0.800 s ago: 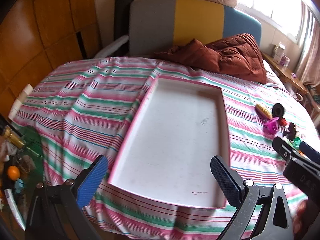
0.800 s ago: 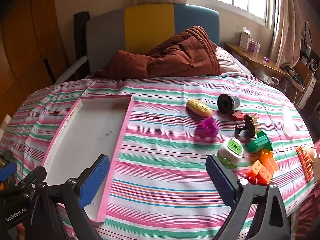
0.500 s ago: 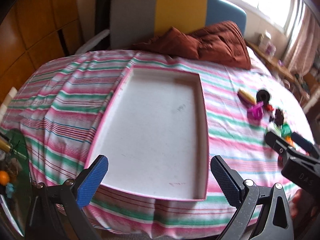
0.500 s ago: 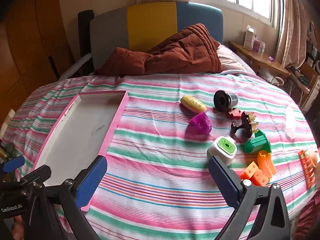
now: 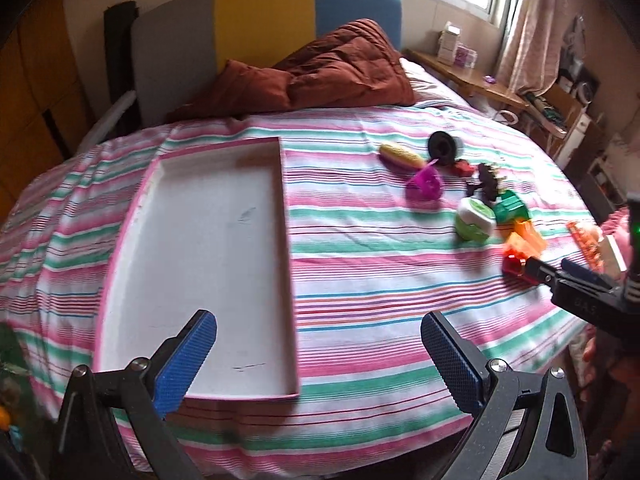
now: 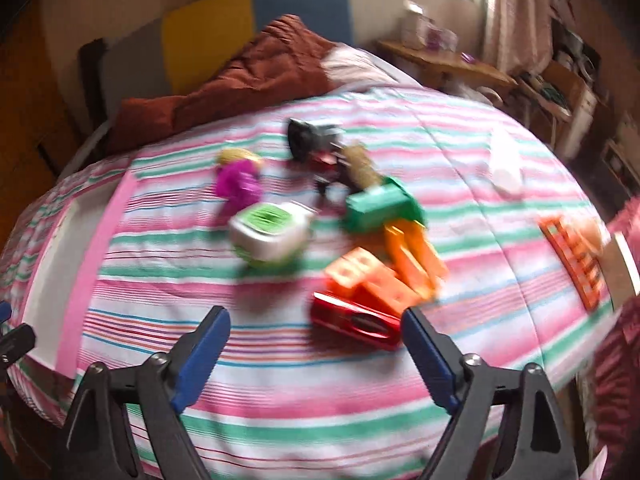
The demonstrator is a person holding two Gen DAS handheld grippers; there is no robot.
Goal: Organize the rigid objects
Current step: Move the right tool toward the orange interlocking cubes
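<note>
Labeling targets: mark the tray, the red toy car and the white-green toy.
tray (image 5: 200,240), left wrist view, bare white floor.
red toy car (image 6: 356,322), right wrist view, middle of its side.
white-green toy (image 6: 270,232), right wrist view, white body under green top.

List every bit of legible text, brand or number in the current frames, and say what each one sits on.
"DAS": faint raised letters on the black body of the right gripper, seen in the left wrist view; possibly partial.
Boxes on the bedside shelf: any print too small to read.
Toys on the striped bedspread: no readable lettering; the right wrist view is motion-blurred.
</note>
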